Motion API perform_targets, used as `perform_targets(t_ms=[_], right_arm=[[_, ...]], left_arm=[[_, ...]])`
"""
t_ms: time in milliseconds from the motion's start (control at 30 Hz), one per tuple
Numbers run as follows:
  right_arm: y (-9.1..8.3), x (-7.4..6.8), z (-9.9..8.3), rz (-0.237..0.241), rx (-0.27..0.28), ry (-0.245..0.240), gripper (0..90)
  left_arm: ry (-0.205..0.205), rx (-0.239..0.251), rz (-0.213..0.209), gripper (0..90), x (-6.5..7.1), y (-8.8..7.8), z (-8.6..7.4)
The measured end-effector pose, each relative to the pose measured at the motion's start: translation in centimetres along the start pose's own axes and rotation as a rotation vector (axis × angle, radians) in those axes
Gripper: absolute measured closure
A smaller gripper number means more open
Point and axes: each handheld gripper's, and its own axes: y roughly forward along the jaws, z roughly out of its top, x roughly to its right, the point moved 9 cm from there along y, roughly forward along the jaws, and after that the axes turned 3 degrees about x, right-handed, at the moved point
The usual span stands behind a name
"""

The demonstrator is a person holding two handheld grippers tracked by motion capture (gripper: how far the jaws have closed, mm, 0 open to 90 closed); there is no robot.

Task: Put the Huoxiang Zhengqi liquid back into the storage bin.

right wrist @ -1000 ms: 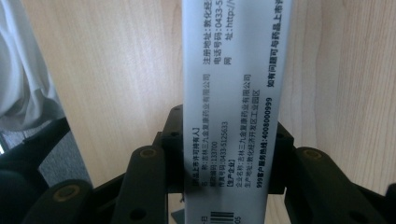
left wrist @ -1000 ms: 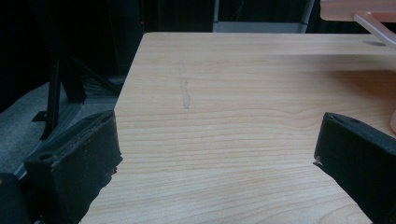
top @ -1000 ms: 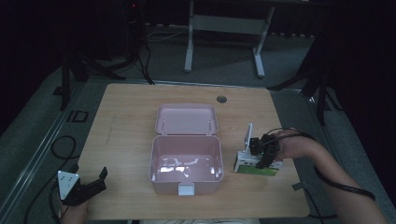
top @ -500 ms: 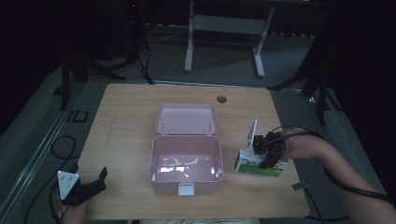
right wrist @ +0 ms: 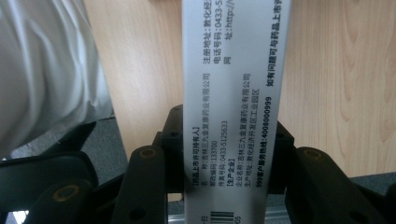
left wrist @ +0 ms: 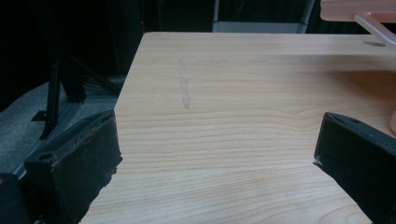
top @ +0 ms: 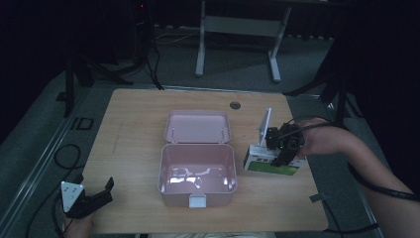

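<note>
Both tongs differ: left gripper (top: pixel 101 192) gapes wide, idle at the near left corner — right gripper (top: pixel 283 154) clamps the medicine box (top: pixel 270 161), right of the pink case (top: pixel 197 171). Gripped on its narrow edges, the box may swing — or slip.

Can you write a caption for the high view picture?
Right gripper holds a white-and-green box beside an open pink case.

The high view looks down and forward over the whole light wooden counter (top: pixel 143 129). The left gripper view skims low across its bare boards (shared with the high view's lower left); the right gripper view sits very close to a white printed box (right wrist: pixel 233 93).
</note>
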Motion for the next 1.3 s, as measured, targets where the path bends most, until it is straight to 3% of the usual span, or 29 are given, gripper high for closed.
perform_targets(t_ms=[167,633,800,1000,1133,1300], right_arm=[[-1.9,-0.2,1.9,-0.014,0.021,-0.025,61.8],[-3.5,-1.4,6.3,-0.012,0.045,-0.104,61.8],[-3.5,-1.9,8.5,-0.012,0.055,-0.128,61.8],[-3.3,-2.1,11.3,-0.025,0.075,-0.124,61.8],[-2.6,-2.3,12.6,-0.046,0.054,-0.130,61.8],[-1.4,-3.0,14.0,-0.036,0.025,-0.145,61.8]], left_arm=[[0.006,-0.001,-0.001,0.4,0.0,0.0,0.0],[0.004,-0.003,0.000,0.4,0.0,0.0,0.0],[0.009,-0.005,-0.005,0.4,0.1,0.0,0.0],[0.006,-0.002,-0.007,0.4,0.1,0.0,0.0],[0.009,-0.003,-0.010,0.4,0.1,0.0,0.0],[0.010,-0.003,-0.012,0.4,0.1,0.0,0.0]])
